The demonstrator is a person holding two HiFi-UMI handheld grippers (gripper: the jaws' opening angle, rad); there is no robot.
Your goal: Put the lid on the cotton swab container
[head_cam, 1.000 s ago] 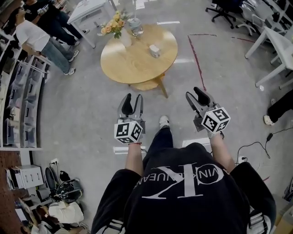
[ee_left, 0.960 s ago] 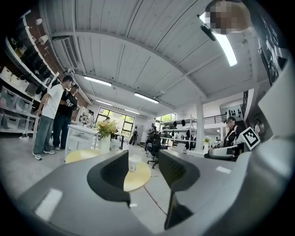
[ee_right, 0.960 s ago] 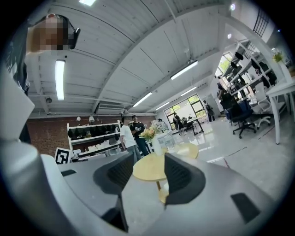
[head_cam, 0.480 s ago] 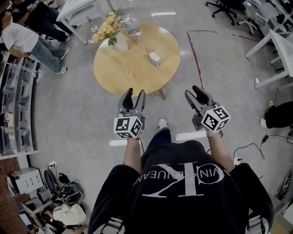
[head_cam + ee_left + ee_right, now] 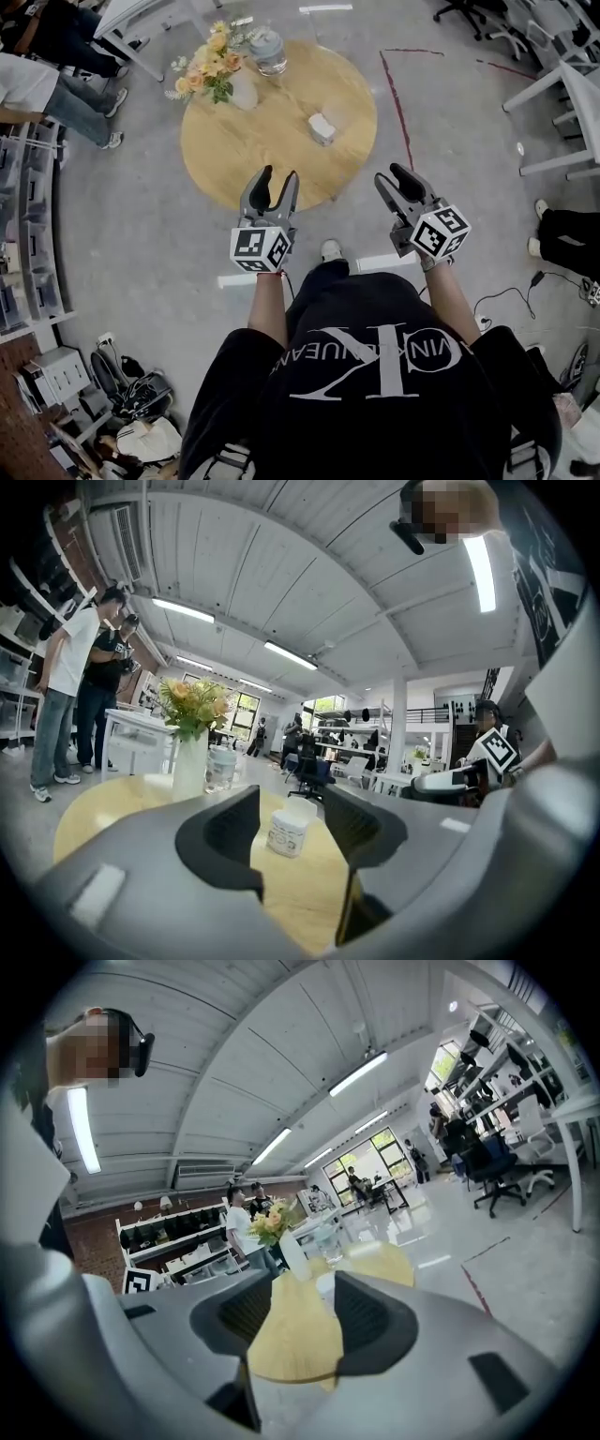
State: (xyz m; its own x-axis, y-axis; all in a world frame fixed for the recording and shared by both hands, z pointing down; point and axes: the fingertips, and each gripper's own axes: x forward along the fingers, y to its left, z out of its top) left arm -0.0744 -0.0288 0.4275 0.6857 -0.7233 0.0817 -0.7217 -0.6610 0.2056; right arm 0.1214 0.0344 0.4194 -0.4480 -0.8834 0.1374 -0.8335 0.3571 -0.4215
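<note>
Round wooden surface (image 5: 234,159) lies ahead of the left tongs (image 5: 277,174) and right tongs (image 5: 391,174), both gaping and empty. Only the left gripper view frames the container (image 5: 287,832), well beyond its jaws.

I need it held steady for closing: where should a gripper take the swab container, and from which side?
Probably low on the side walls of the container, coming in level from the near edge of the table. It stands upright, apart from the vase, with bare wood in front of it. A low grip also leaves the top free.
</note>
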